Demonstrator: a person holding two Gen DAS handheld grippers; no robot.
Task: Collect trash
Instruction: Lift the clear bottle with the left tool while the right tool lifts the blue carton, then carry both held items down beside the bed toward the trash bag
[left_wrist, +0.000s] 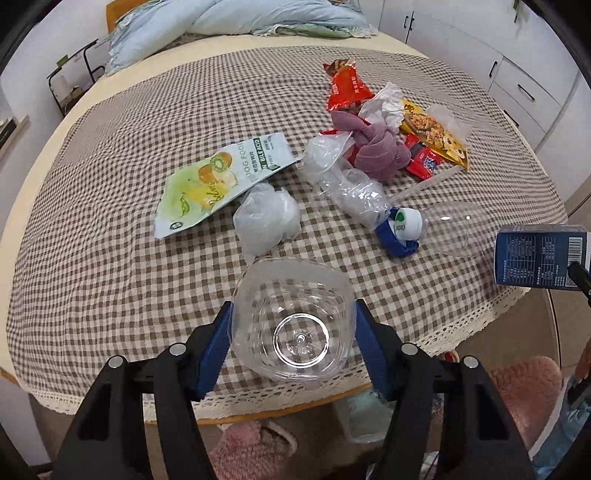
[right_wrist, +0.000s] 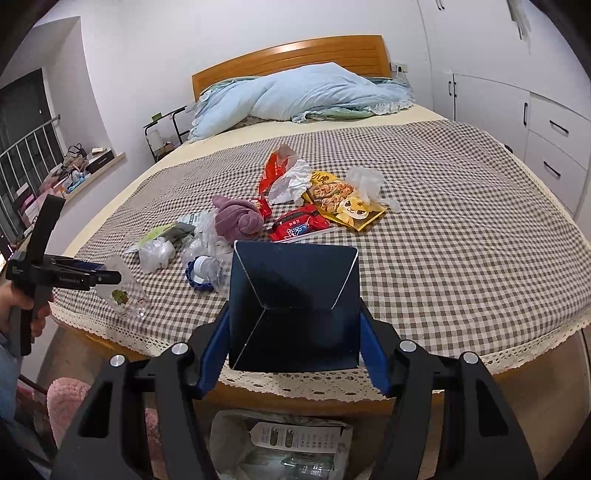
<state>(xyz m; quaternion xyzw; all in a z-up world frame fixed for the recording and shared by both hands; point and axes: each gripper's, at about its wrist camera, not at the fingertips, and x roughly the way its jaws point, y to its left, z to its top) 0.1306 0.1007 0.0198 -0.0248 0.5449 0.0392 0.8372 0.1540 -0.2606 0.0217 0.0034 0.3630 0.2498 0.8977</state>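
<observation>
I am carrying a clear bottle (left_wrist: 293, 325) clamped in the left gripper (left_wrist: 293, 332) and a dark carton (right_wrist: 293, 306) clamped in the right gripper (right_wrist: 293, 332), keeping both pinches steady until each hangs squarely over the near trash bag (right_wrist: 280, 446).

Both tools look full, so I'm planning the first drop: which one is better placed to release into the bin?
Right, probably. The right tool holds the carton with the bin directly below; the left tool's bottle hangs over the bed edge.

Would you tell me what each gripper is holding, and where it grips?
The left gripper clamps a clear bottle across its sides near the base. The right gripper clamps a dark blue carton across its side walls.
</observation>
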